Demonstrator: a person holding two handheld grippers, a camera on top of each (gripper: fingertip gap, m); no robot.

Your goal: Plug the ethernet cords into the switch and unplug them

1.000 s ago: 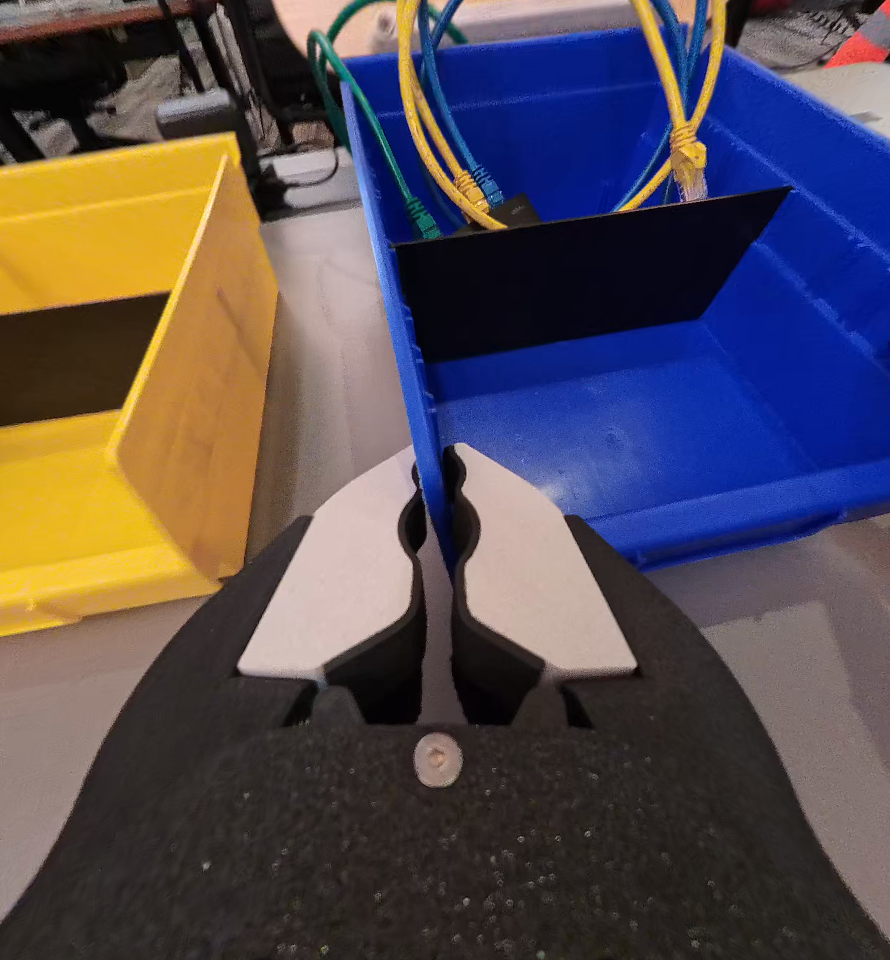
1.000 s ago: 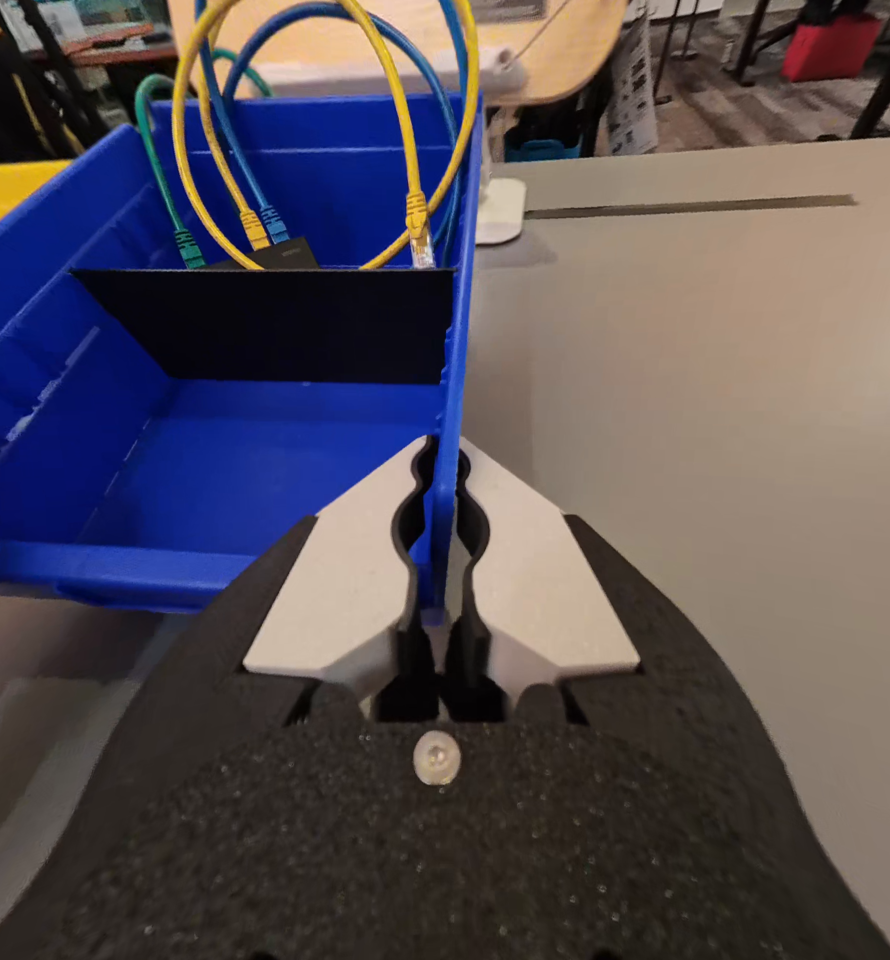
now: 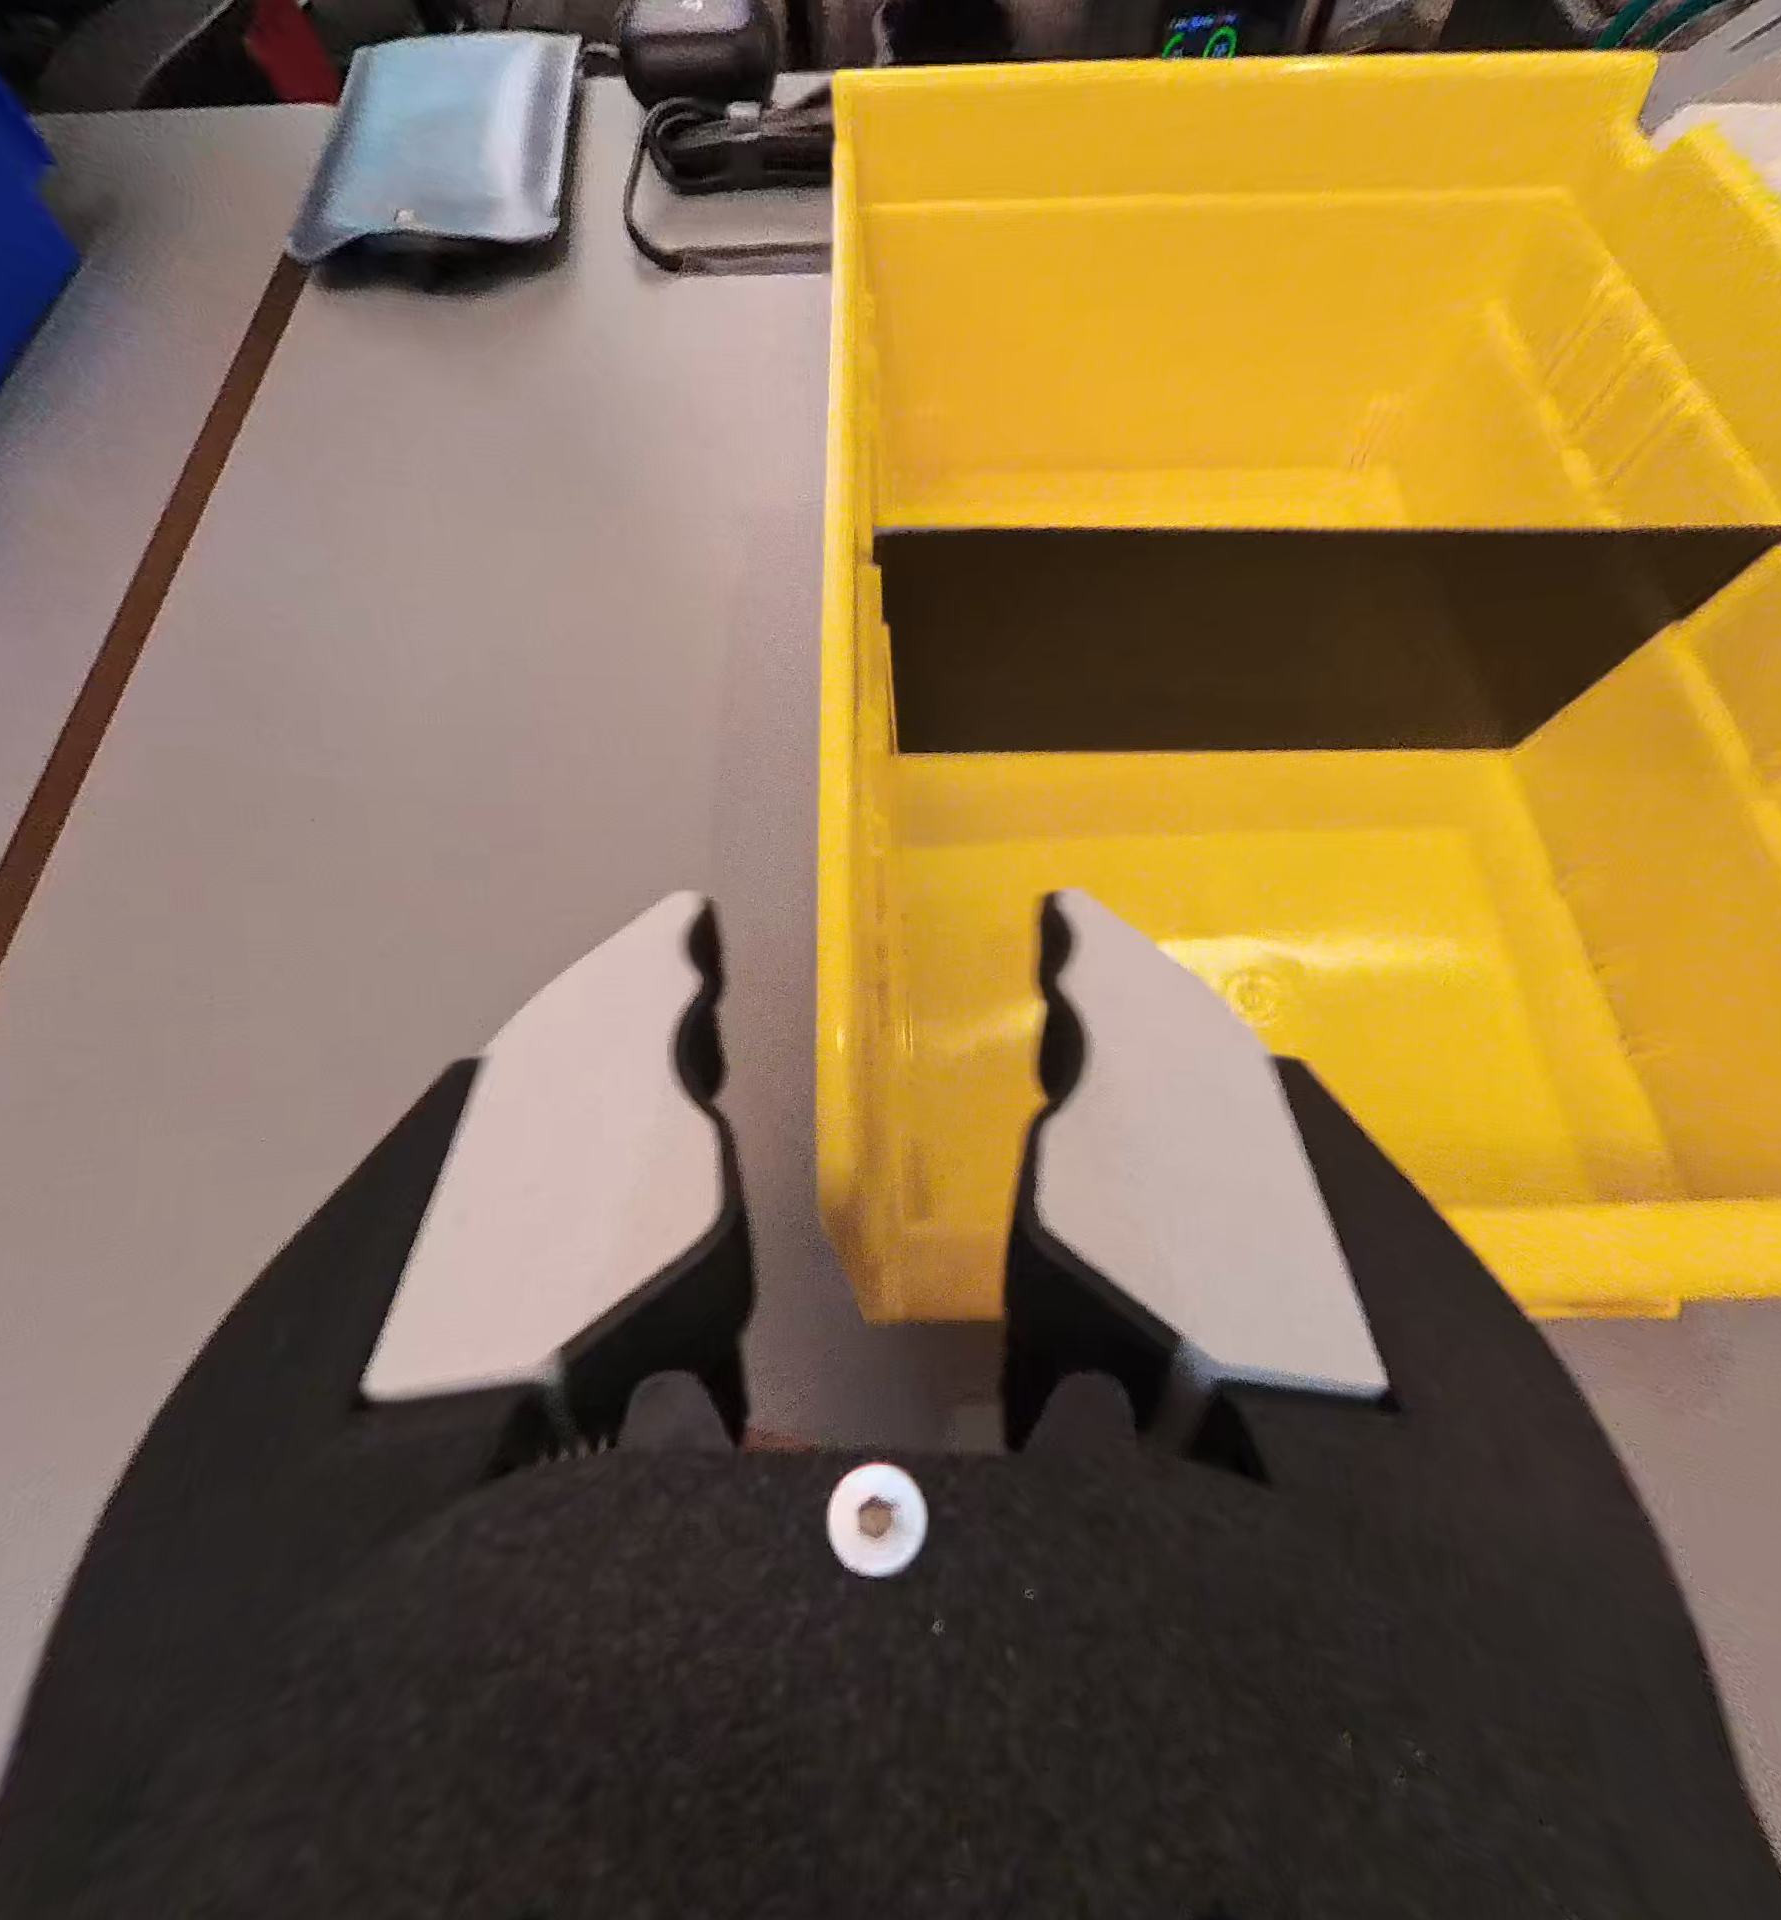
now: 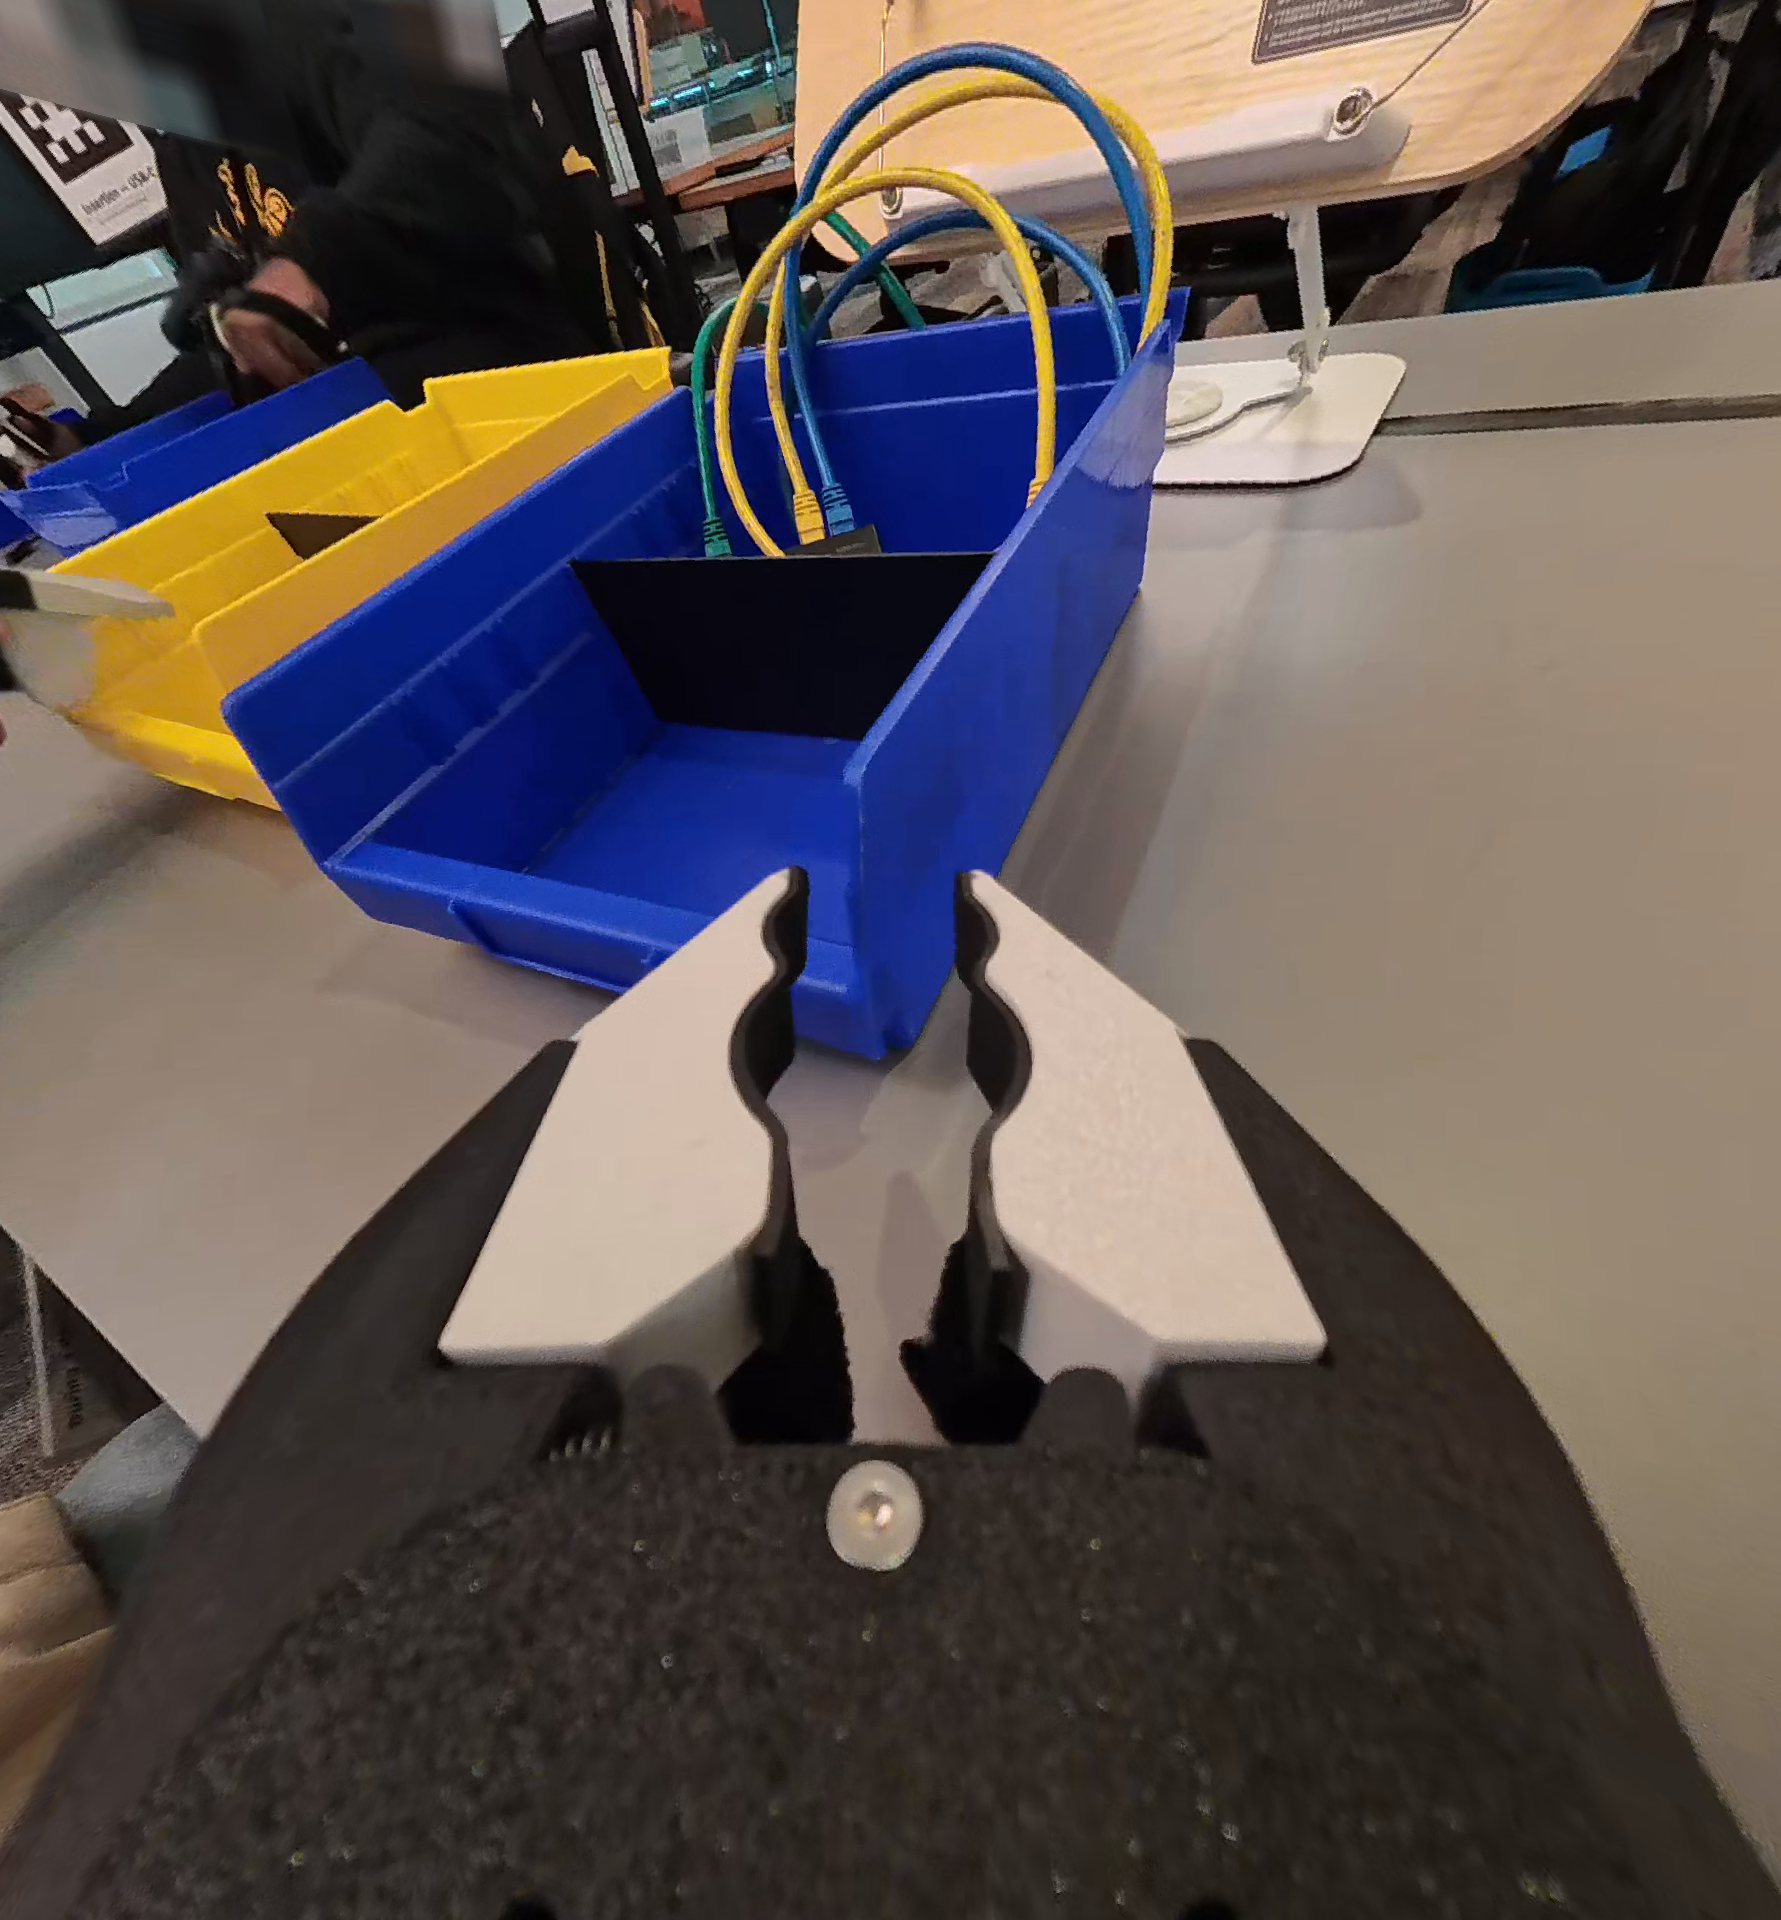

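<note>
In the right wrist view a blue bin stands on the grey table, with a black divider across it. Behind the divider, the black switch shows only as a top edge, with green, yellow and blue ethernet cords looping up out of the bin. My right gripper is open and empty, just in front of the bin's near right corner. My left gripper is open and empty, its fingers on either side of the left wall of an empty yellow bin. It also shows far left in the right wrist view.
The yellow bin sits left of the blue one, with another blue bin behind it and a person in dark clothes beyond. A grey pouch and black cable lie at the table's far edge. A white lamp base stands behind the blue bin. Spacing between my two grippers at the tips: around 50 cm.
Both grippers let go of the blue bin's walls and opened. The right one drew back from the bin. The left one moved left to the yellow bin's left wall.
</note>
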